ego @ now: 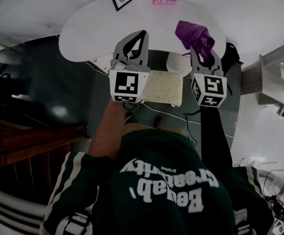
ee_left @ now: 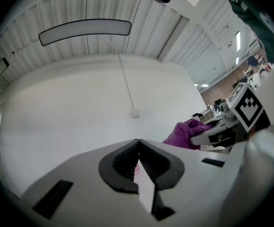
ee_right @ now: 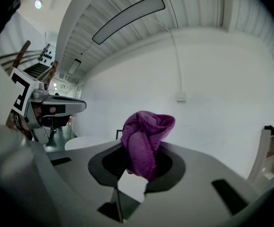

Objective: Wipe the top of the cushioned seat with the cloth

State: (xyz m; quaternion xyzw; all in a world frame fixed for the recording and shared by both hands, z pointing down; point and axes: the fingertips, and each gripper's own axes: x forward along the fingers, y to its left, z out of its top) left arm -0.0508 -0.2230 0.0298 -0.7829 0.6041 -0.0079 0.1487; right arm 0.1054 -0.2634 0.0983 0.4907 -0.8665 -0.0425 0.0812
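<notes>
The right gripper (ee_right: 138, 163) is pinching the purple cloth (ee_right: 145, 135), which is bunching up above its fingers at centre frame. The left gripper (ee_left: 138, 149) is holding its fingers together on nothing. The seat (ego: 164, 88) is lying mid-frame in the head view, apart from the cloth.

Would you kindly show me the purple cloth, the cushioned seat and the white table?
purple cloth (ego: 195, 35): head view, middle of the bunch
cushioned seat (ego: 164, 88): head view, its pale top
white table (ego: 90, 31): head view, bare left part
</notes>
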